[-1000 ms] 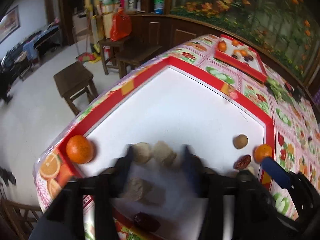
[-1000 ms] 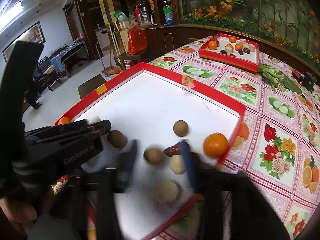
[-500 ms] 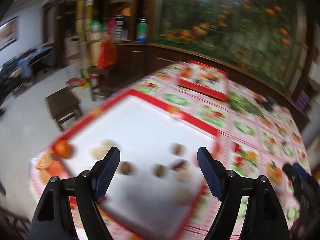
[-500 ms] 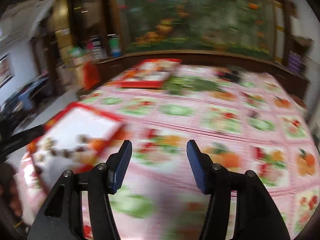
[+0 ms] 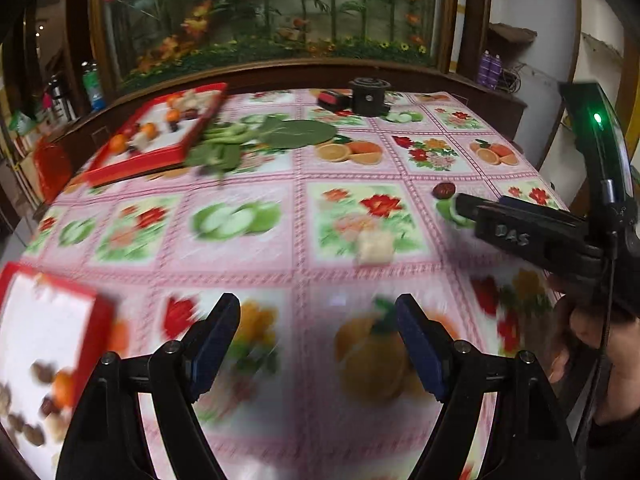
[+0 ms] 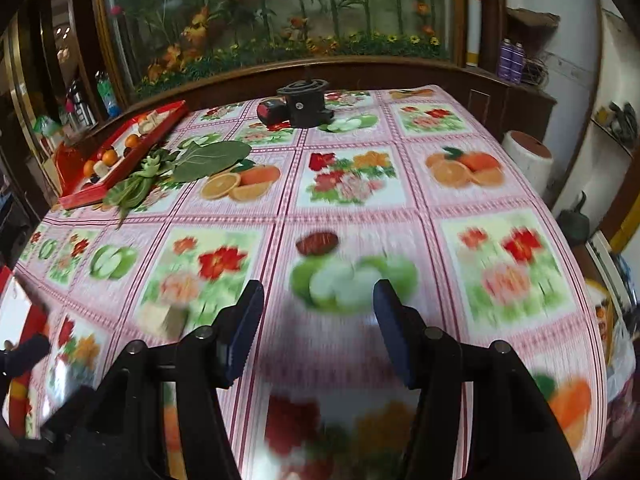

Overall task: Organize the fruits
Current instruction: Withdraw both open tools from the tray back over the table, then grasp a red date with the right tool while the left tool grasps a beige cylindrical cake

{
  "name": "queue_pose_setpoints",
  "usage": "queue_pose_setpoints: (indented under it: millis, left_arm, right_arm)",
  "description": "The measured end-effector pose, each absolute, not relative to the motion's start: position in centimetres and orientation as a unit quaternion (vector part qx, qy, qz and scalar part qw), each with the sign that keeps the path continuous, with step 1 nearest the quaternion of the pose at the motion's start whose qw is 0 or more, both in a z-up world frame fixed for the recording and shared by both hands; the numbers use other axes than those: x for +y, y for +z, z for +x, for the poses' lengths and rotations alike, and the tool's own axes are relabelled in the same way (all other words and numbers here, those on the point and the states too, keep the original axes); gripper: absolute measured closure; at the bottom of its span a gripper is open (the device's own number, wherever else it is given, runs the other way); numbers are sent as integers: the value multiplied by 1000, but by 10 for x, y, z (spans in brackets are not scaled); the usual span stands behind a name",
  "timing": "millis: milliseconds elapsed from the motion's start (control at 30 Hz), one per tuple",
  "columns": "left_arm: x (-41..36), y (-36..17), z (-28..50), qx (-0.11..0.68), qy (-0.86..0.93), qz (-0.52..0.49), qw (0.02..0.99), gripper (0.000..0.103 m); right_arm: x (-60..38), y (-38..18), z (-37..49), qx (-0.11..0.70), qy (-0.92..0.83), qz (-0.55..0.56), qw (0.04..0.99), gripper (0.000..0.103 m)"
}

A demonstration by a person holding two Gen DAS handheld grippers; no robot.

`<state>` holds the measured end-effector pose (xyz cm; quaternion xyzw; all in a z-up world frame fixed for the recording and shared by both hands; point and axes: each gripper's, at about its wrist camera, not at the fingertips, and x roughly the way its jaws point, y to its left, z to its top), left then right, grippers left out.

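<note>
On the worktop (image 6: 460, 200), a dark red fruit (image 6: 317, 243) and pale chunk (image 6: 166, 318) lie loose; both hand-held grippers, left (image 5: 318, 334) and right (image 6: 318, 322), gape empty. Likely next: collecting one, needing jaws lowered around it.

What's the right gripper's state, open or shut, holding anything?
Open and empty. In the right wrist view the right gripper has its blue pads spread wide, with only tablecloth between them; the dark red fruit lies ahead, untouched.
</note>
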<state>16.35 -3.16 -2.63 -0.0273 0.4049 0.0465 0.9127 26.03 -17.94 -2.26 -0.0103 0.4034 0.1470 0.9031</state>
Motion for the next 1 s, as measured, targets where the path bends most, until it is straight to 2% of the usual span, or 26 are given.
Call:
queue_pose_setpoints:
  millis: [267, 333, 367, 433, 500, 767, 1000]
  left_arm:
    - [-42, -50, 209, 428, 45, -48, 902, 24]
    - [-50, -56, 213, 434, 54, -30, 899, 25]
    - [-52, -55, 213, 433, 56, -22, 900, 29]
    - [-56, -53, 214, 425, 51, -14, 903, 67]
    - [-55, -52, 216, 424, 52, -14, 904, 77]
    - [-51, -49, 191, 427, 22, -29, 904, 78]
    - [-48, -34, 129, 413, -15, -41, 910, 78]
  right_arm:
    - [-158, -47, 310, 436, 157, -52, 885, 46]
    - [-160, -47, 312, 436, 144, -58, 887, 64]
    - [-163, -47, 312, 434, 141, -59, 888, 68]
    - [-167, -47, 311, 435, 140, -62, 887, 71]
    - [-169, -47, 308, 434, 138, -66, 888, 71]
    - [-205, -33, 252, 414, 149, -25, 898, 71]
    - [-217, -8, 170, 383, 177, -7, 906, 71]
